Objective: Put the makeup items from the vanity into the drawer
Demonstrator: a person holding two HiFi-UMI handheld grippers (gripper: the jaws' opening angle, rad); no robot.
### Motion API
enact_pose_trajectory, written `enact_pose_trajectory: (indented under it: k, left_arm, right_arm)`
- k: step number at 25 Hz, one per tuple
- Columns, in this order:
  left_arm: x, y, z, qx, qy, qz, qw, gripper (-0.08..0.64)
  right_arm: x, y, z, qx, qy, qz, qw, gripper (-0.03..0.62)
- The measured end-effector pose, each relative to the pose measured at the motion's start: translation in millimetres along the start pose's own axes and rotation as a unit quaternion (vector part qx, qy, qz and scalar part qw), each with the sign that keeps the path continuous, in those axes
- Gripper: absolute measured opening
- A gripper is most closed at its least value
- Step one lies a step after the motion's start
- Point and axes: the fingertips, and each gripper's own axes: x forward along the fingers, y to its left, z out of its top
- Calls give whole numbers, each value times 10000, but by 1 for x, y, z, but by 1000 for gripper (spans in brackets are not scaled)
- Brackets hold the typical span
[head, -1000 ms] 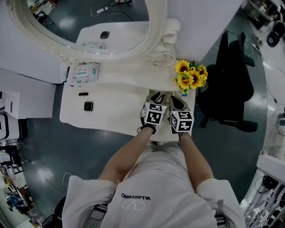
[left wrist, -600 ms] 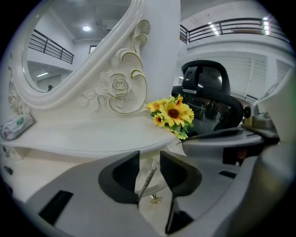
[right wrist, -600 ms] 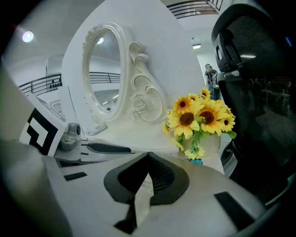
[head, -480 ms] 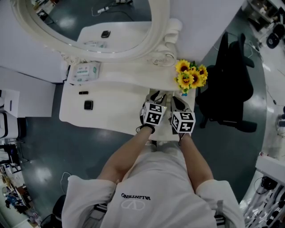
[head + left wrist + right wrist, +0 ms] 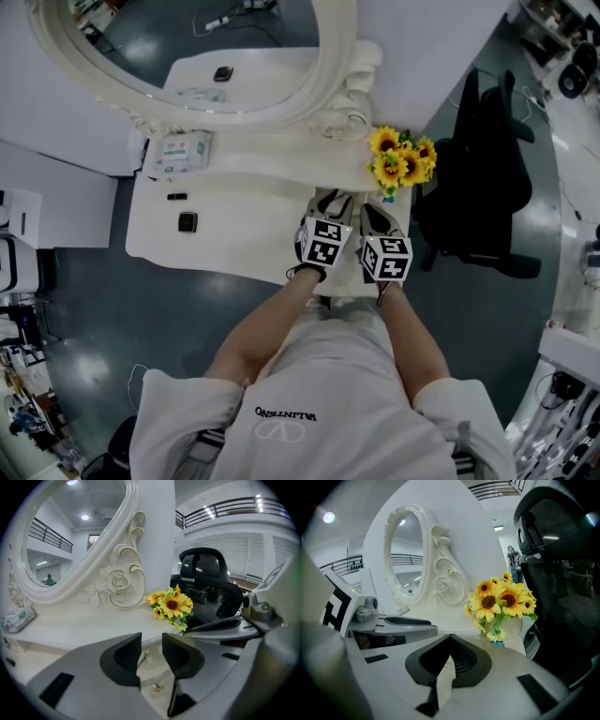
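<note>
On the white vanity (image 5: 244, 234), a small black stick (image 5: 175, 197) and a square black compact (image 5: 187, 222) lie at the left. Both grippers hang side by side over the vanity's right front edge. My left gripper (image 5: 328, 199) (image 5: 151, 637) has its jaws a narrow gap apart with nothing pressed between them. A small gold pull (image 5: 143, 657) on the white front below the tabletop shows through that gap, and a second gold pull (image 5: 157, 687) sits lower. My right gripper (image 5: 370, 211) (image 5: 450, 637) is shut, its tips touching, and empty.
A pack of wipes (image 5: 180, 152) lies at the back left under the oval mirror frame (image 5: 337, 75). A sunflower bunch (image 5: 401, 161) stands at the back right corner, close to the grippers. A black office chair (image 5: 487, 178) stands right of the vanity.
Both grippers have stayed at the vanity's right front, edging only slightly. The items on the left have not moved.
</note>
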Motion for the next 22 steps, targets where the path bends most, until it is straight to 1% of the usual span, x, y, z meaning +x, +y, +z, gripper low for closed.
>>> enact_pose_trajectory:
  k: [4,5,8,9,12,15,20,22]
  left_arm:
    - [-17,6,10,-60,-249,69,9996,119]
    - [-23,10,12,-81,-342,120,9993,101]
    - [-45,25,17,-265,-633,246,9973,14]
    - [-52,31,18,-357,-737,266,9963,5]
    - [-80,46,26,-521,-1095,295,9922,3]
    - [-116,63,38,-546,-1487,366,9867,3]
    - [-183,89,52,-381,-2024,692,9761,3]
    - [-209,100,55,-419,-2221,851,9704,3]
  right_arm:
    - [-5,-1,6,97,-160,-34,9998,12]
    - [-7,-2,9,123,-219,-44,9997,12]
    - [-15,-1,20,144,-412,-83,9990,11]
    - [-17,0,25,139,-488,-86,9987,12]
    - [-27,7,42,37,-732,-8,9973,12]
    - [-39,18,60,-234,-969,117,9950,12]
    - [-72,32,86,-548,-1395,257,9884,11]
    - [-86,37,93,-629,-1539,297,9856,11]
